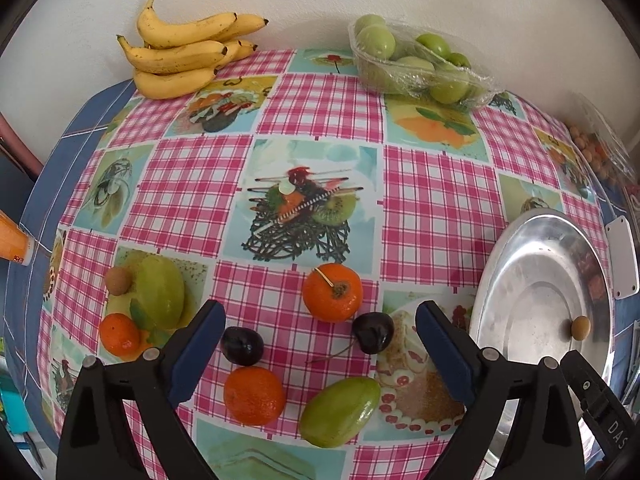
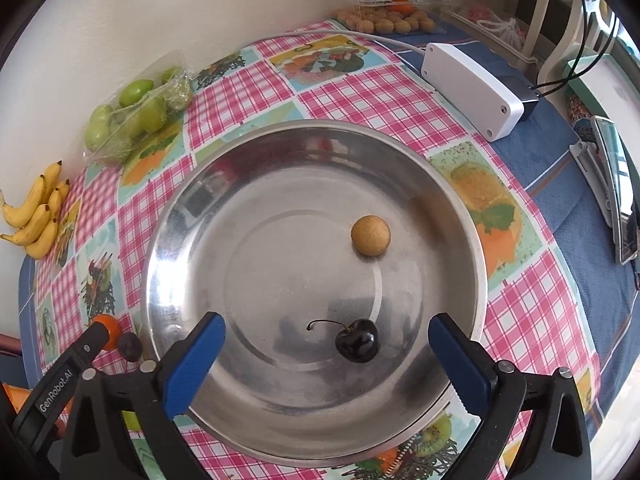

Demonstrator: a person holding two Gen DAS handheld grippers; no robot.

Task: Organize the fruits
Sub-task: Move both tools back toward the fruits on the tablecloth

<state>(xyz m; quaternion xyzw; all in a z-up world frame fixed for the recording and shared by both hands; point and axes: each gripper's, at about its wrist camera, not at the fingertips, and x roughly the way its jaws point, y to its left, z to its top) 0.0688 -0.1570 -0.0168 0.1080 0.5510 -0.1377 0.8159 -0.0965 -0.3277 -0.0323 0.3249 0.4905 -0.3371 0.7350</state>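
Observation:
A steel bowl (image 2: 460, 208) holds a tan longan (image 2: 370, 235) and a dark cherry (image 2: 357, 344). My right gripper (image 2: 326, 340) is open above the bowl, with the cherry lying loose between its fingers. In the left wrist view my left gripper (image 1: 320, 326) is open and empty over loose fruit on the cloth: an orange (image 1: 332, 298), two dark cherries (image 1: 373, 332) (image 1: 242, 346), a second orange (image 1: 254, 395) and a green mango (image 1: 340, 411). Further left lie another green mango (image 1: 160, 296), a small orange (image 1: 119, 334) and a longan (image 1: 118, 281). The bowl (image 1: 516, 248) is at the right.
Bananas (image 1: 184, 56) and a wrapped tray of green fruit (image 1: 416, 64) sit against the back wall. A clear box of longans (image 2: 388, 20), a white plastic box (image 2: 472, 88) with cable and a phone (image 2: 616, 196) lie right of the bowl. An orange object (image 1: 14, 240) is at the left edge.

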